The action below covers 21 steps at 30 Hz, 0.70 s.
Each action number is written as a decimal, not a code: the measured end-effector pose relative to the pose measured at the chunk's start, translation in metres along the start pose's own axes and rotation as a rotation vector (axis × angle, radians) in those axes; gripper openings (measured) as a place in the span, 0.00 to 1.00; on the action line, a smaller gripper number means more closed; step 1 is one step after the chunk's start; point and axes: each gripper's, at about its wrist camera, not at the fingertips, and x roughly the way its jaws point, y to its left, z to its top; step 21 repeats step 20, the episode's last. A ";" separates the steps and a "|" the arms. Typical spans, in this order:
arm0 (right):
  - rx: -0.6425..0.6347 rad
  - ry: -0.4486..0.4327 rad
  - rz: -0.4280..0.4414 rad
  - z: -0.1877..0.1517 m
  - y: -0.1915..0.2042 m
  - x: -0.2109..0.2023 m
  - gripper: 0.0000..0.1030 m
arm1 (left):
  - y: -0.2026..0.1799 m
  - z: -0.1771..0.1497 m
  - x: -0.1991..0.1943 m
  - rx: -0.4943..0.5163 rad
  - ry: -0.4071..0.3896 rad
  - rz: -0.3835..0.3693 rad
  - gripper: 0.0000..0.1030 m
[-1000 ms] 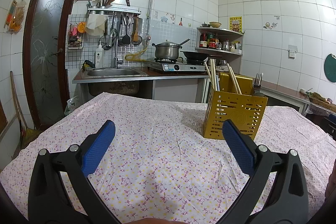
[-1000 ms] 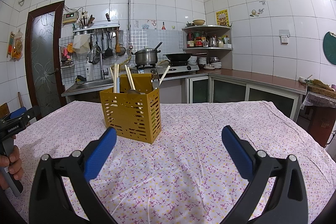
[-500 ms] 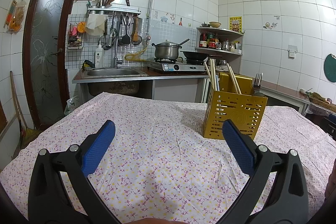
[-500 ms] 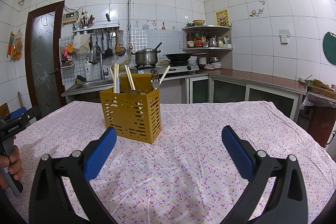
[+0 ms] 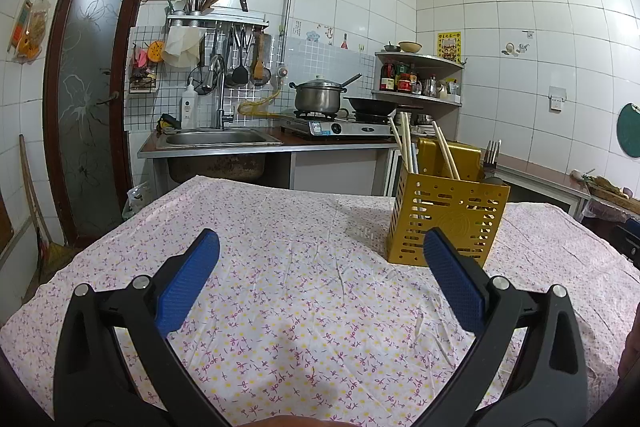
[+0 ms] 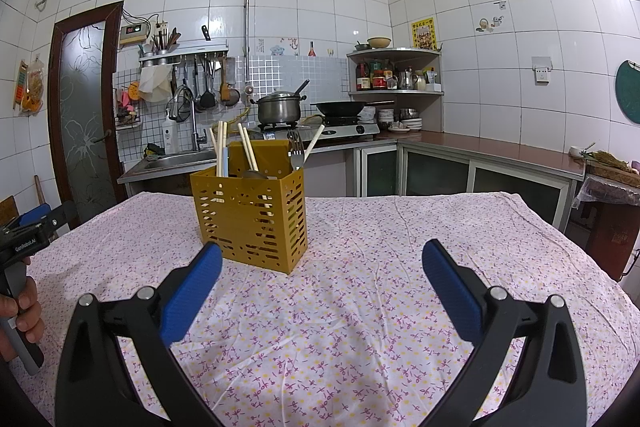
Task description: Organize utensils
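The yellow holder (image 6: 251, 218) with the chopsticks (image 6: 219, 148) and fork (image 6: 295, 150) standing up in it is seen on the desk (image 6: 400, 267), ahead and left of the right tool (image 6: 320, 275), ahead and right of the left tool (image 5: 320, 267), both held wide and empty.

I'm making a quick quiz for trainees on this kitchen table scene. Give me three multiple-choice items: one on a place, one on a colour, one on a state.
1. Where does the utensil holder stand?
A. on the floral tablecloth
B. in the sink
C. on the stove

2. What colour is the holder?
A. white
B. red
C. yellow

3. How are the right gripper and left gripper?
A. both shut on chopsticks
B. both open and empty
C. one holds a fork

Answers: 1 A, it sits on the cloth; 2 C, its slotted walls are yellow; 3 B, blue pads stand wide apart with nothing between.
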 end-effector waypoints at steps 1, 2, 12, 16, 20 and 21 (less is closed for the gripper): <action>0.000 0.001 0.000 0.000 0.000 0.000 0.95 | -0.001 0.000 0.000 0.003 -0.001 0.001 0.96; 0.000 0.000 0.000 0.000 0.000 0.000 0.95 | -0.001 -0.001 0.000 0.006 -0.002 0.001 0.96; -0.002 0.002 0.002 -0.001 0.001 -0.002 0.95 | 0.002 0.000 0.000 -0.011 0.002 0.004 0.96; -0.003 0.003 0.003 -0.001 0.000 -0.001 0.95 | 0.004 0.000 0.000 -0.017 0.006 0.004 0.96; -0.005 0.004 -0.001 -0.001 0.001 -0.001 0.95 | 0.006 0.001 0.002 -0.022 0.012 0.006 0.96; -0.005 0.004 -0.001 -0.001 0.001 -0.001 0.95 | 0.006 0.001 0.002 -0.022 0.012 0.006 0.96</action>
